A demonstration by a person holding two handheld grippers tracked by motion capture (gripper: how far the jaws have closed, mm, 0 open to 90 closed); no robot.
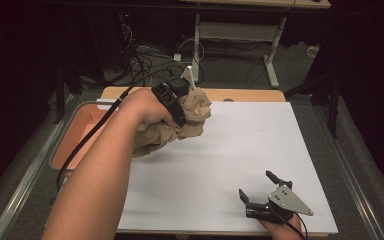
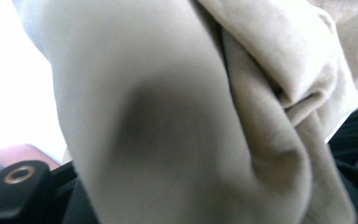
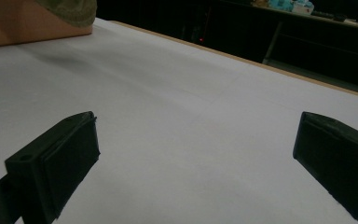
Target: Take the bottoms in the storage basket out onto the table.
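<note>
At the far left of the white table sheet (image 1: 230, 150), the bunched tan cloth (image 1: 180, 122) hangs from the left gripper (image 1: 172, 100), whose tongs are pinched on a fold of it. Most of the bundle droops below and toward the person, so its long axis runs roughly from the far edge back toward the left forearm. An orange bin (image 1: 77, 135) lies just left of the cloth. The right gripper (image 1: 264, 192) rests near the front right, well apart from the cloth, its tongs spread with nothing between its 2 pads (image 3: 70, 154). The left hand is therefore the nearer. No brand, label or legible writing is visible.
</note>
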